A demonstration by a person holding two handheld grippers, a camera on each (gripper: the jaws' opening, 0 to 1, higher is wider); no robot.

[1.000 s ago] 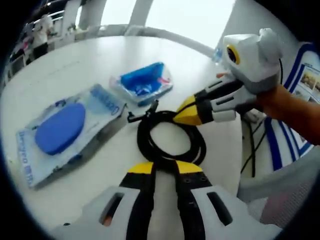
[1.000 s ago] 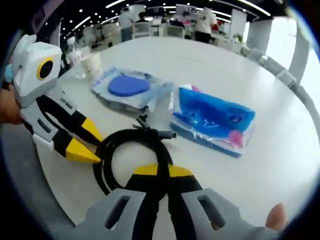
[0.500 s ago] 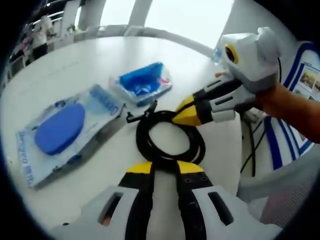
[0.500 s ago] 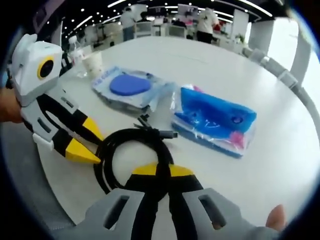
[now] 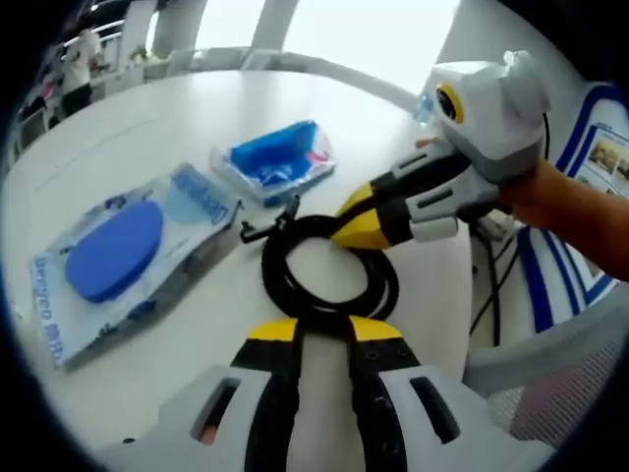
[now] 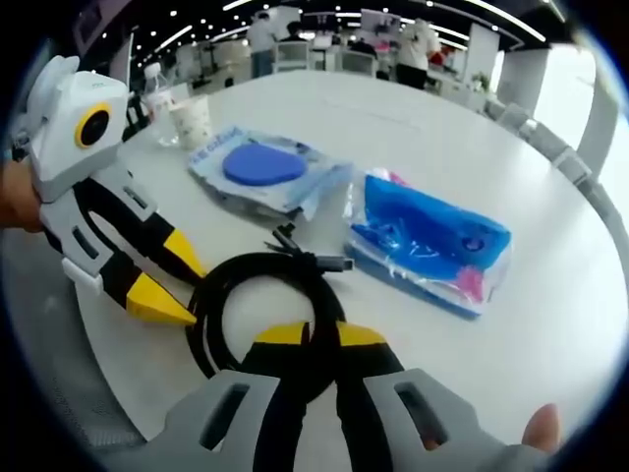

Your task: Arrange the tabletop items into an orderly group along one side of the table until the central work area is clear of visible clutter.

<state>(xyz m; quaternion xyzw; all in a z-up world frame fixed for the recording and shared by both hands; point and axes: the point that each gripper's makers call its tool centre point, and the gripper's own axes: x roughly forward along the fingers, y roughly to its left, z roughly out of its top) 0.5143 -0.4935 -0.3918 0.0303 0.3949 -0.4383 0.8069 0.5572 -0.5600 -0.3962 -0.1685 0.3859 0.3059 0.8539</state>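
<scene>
In the left gripper view, the left gripper (image 5: 320,329) has its yellow-tipped jaws clenched on the near arc of a coiled black rubber cable (image 5: 329,277) that lies on the round white table (image 5: 128,128), close to the table's near edge. In the right gripper view, the right gripper (image 6: 321,334) likewise has its jaws pinched shut on the opposite arc of the same cable (image 6: 260,300), so the loop sits between the two tools. Each tool appears in the other's view: the right gripper reaches in from the right of the left gripper view, its yellow tips touching the coil, and the left gripper (image 6: 167,285) enters the right gripper view from the left. The cable's loose plug ends point toward two packets just beyond the coil: a flat clear plastic pouch holding a blue oval pad (image 5: 123,251) and a crinkled clear bag with bright blue contents (image 5: 277,162), lying side by side and apart from the cable. Beyond them the tabletop stretches bare to its far curved rim. The right gripper view adds a white paper cup (image 6: 192,123) near the table's edge and people standing in the background; the left gripper view adds bright windows and a blue-striped white board (image 5: 585,187) to the right.
</scene>
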